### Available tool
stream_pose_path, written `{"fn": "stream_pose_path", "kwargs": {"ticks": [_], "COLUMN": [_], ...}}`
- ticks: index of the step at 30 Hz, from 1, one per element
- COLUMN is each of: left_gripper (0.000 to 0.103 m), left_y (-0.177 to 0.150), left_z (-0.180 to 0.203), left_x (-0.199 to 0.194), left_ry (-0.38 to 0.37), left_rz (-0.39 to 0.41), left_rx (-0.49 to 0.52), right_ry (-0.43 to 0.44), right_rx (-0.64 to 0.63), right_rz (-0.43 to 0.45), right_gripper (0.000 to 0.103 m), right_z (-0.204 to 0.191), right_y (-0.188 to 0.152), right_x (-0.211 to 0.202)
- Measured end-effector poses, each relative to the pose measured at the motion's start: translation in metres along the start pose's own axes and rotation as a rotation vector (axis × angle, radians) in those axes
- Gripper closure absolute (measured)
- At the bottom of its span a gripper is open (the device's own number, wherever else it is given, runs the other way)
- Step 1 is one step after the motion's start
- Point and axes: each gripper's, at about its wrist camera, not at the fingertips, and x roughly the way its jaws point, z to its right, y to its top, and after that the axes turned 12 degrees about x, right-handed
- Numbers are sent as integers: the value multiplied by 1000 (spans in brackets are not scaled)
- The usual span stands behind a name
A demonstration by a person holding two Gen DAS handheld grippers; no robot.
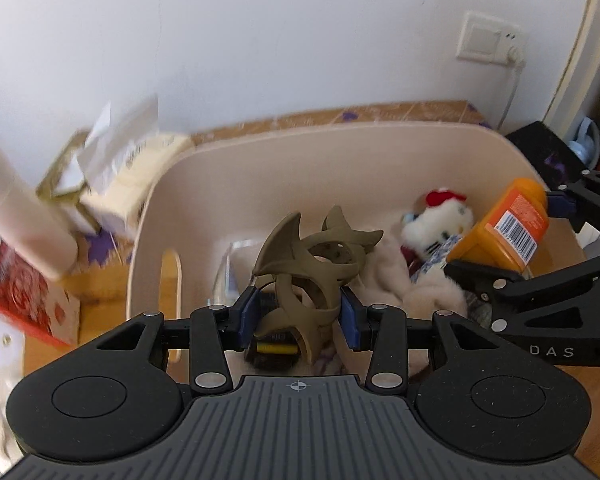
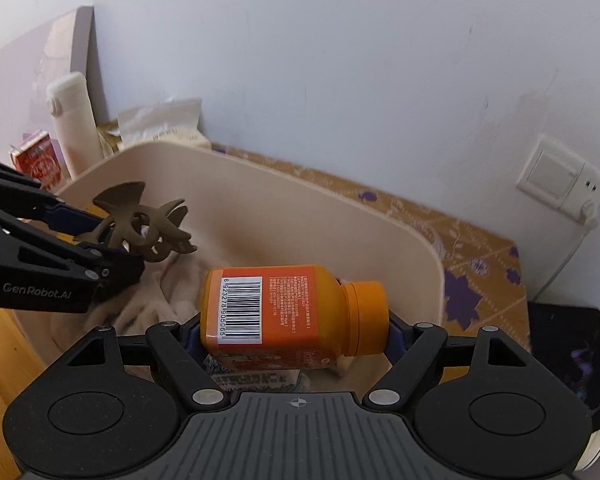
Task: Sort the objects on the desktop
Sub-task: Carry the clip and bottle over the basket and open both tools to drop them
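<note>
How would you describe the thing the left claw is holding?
Look above the beige bin against the white wall. The left claw grips a brown spiky claw-shaped hair clip over the bin, unlike the smooth orange bottle beside it.

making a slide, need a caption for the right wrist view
Right gripper holds an orange bottle sideways over the beige bin while the left gripper carries a brown hair claw.

Black linkage tools [image 1: 300,316] [image 2: 294,336], blue pads, silver rivets, ribbed grey housing.
</note>
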Motion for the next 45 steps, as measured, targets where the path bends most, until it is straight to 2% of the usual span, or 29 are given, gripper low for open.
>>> {"fn": "stream_pose_path", "kwargs": {"ticks": [1,5,10,15,18,26,45], "left_gripper": [59,37,27,25,25,22,21], "left_y": [-2,-2,2,3,2,-5,-69], "left_z": [-2,-2,-6,-10,-12,-18,-29], "left_x": [2,4,0,-10,-22,-52,-124], "left_ry": [-5,10,29,30,58,74,75], "left_rz": [-3,-2,1,8,19,48,120], "left_rx": [-9,4,-2,-7,-16,-26,-67], "right_ry": [-1,-10,-4,-15,-17,-18,-30], "right_rx": [7,43,80,83,106,122,129], "right_rz": [-5,-6,0,33,52,97,160], "right_gripper": [24,19,12,6,3,0,0], "right_z": [0,3,7,2,-1,-13,-41], "right_y": [-1,-3,1,4,5,5,-34], "right_x": [2,3,-4,-17,-27,-56,-132]}}
